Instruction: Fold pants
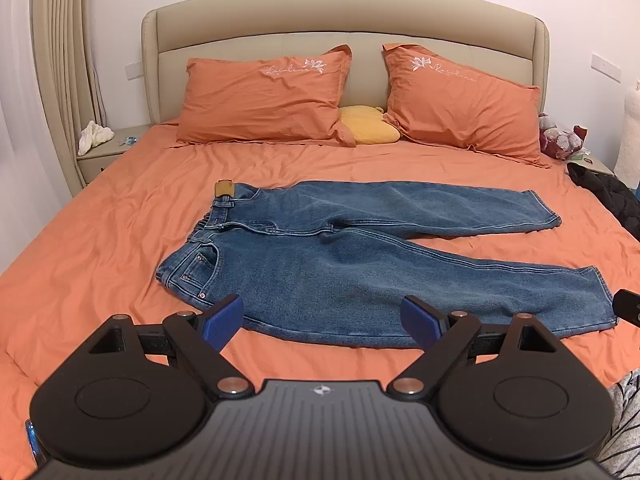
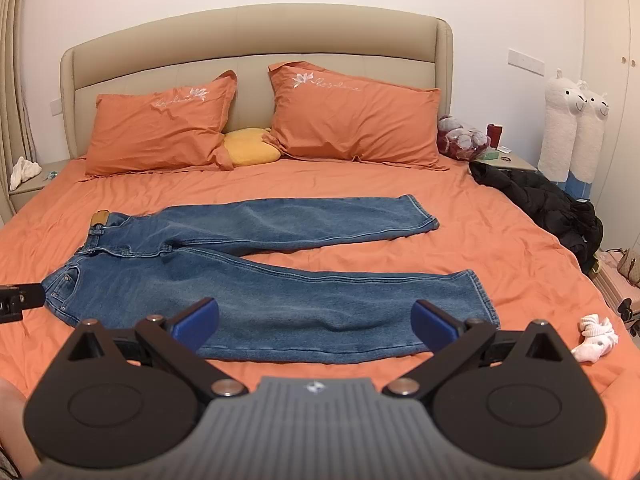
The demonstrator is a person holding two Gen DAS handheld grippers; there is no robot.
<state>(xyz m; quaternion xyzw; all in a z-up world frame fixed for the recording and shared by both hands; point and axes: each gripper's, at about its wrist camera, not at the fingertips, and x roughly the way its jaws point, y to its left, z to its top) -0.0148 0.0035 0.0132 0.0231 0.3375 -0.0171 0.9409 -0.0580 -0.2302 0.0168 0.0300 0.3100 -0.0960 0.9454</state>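
Blue jeans (image 1: 360, 256) lie spread flat on the orange bed sheet (image 1: 100, 240), waistband to the left, both legs running right and splayed apart. They also show in the right wrist view (image 2: 260, 280). My left gripper (image 1: 322, 320) is open and empty, hovering over the near edge of the near leg. My right gripper (image 2: 316, 322) is open and empty, also above the near leg's front edge, further toward the hem. Each gripper's tip shows at the edge of the other's view.
Two orange pillows (image 1: 264, 96) and a yellow cushion (image 1: 370, 126) lie at the headboard. A black jacket (image 2: 552, 208) lies at the bed's right edge. White socks (image 2: 596, 338) lie near the front right corner. Nightstands flank the bed.
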